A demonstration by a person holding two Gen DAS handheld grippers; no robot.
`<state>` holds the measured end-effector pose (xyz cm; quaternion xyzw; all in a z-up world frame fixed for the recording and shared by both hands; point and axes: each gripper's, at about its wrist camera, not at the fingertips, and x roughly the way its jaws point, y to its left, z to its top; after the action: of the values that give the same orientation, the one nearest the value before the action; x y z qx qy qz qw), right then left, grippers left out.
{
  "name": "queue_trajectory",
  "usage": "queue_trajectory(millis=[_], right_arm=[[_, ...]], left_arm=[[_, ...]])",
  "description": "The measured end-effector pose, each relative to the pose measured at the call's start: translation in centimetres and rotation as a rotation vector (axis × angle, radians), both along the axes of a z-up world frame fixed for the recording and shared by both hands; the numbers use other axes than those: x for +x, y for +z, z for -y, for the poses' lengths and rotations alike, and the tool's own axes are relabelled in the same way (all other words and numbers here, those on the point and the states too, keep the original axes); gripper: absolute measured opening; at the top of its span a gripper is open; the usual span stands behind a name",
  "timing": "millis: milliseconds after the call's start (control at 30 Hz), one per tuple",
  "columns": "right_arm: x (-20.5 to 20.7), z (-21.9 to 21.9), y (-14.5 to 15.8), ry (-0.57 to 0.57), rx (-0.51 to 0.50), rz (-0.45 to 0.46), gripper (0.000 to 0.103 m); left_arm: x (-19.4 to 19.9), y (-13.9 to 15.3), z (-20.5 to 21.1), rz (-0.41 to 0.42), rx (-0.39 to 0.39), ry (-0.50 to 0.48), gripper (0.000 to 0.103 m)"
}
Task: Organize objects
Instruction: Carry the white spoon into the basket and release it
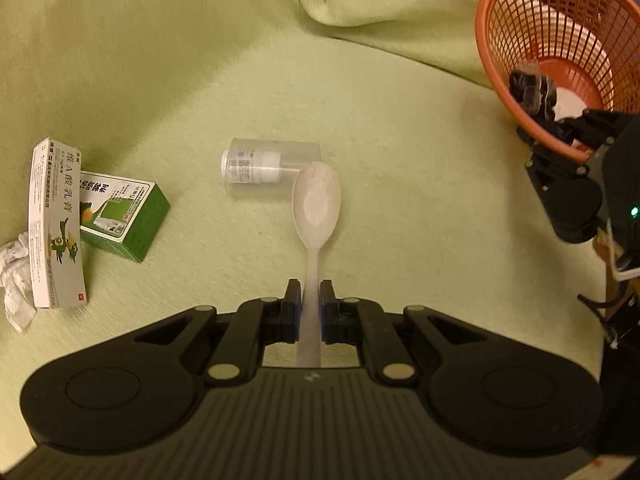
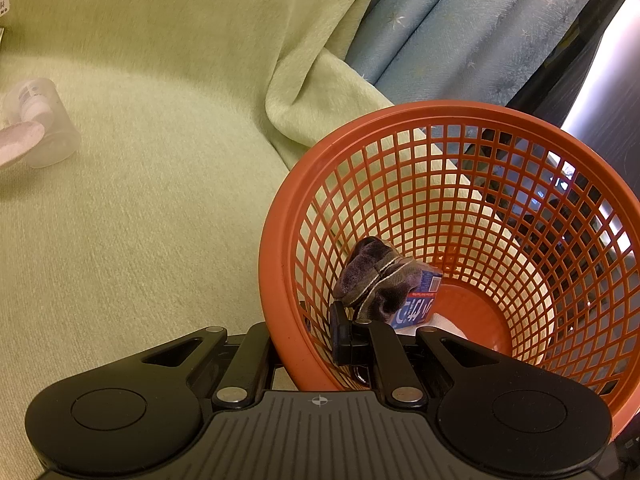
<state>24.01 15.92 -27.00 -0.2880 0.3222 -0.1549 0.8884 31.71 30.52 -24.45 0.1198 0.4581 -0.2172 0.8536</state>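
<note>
Left gripper (image 1: 310, 296) jaws clenched on spoon (image 1: 316, 208) handle; right gripper (image 2: 308, 328) jaws grasping basket (image 2: 280, 264) rim.

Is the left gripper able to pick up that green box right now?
Probably not yet. The left gripper is shut on the spoon, so its fingers are occupied. The path over the blanket to the green box looks free otherwise.

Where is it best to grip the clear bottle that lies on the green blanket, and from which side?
Probably across the middle of the clear bottle, from above. It lies on its side, so its round wall offers two opposite faces; its spoon-side end is crowded by the spoon.
</note>
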Motion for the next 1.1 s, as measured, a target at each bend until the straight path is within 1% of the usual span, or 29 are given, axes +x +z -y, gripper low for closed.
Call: queue_trajectory(millis=[133, 300, 467, 633, 833, 1000, 1100], right_arm=[[0.0, 0.0, 0.0, 0.000, 0.000, 0.000, 0.006], [0.0, 0.0, 0.0, -0.001, 0.001, 0.000, 0.006], [0.0, 0.0, 0.0, -0.001, 0.001, 0.001, 0.006], [0.0, 0.0, 0.0, -0.001, 0.002, 0.002, 0.006], [0.0, 0.0, 0.0, -0.001, 0.003, 0.002, 0.006], [0.0, 0.0, 0.0, -0.002, 0.003, 0.002, 0.006], [0.0, 0.0, 0.0, -0.002, 0.003, 0.003, 0.006]], left_arm=[[0.0, 1.5, 0.1, 0.024, -0.017, -0.007, 0.006], [0.4, 4.2, 0.7, 0.070, -0.037, -0.033, 0.006], [0.9, 6.8, 1.9, 0.106, -0.074, -0.070, 0.006], [1.8, 9.1, 3.4, 0.130, -0.133, -0.109, 0.006], [2.8, 11.0, 5.5, 0.156, -0.179, -0.151, 0.006], [3.3, 11.9, 6.8, 0.153, -0.229, -0.180, 0.006], [3.3, 12.3, 7.5, 0.155, -0.242, -0.196, 0.006]])
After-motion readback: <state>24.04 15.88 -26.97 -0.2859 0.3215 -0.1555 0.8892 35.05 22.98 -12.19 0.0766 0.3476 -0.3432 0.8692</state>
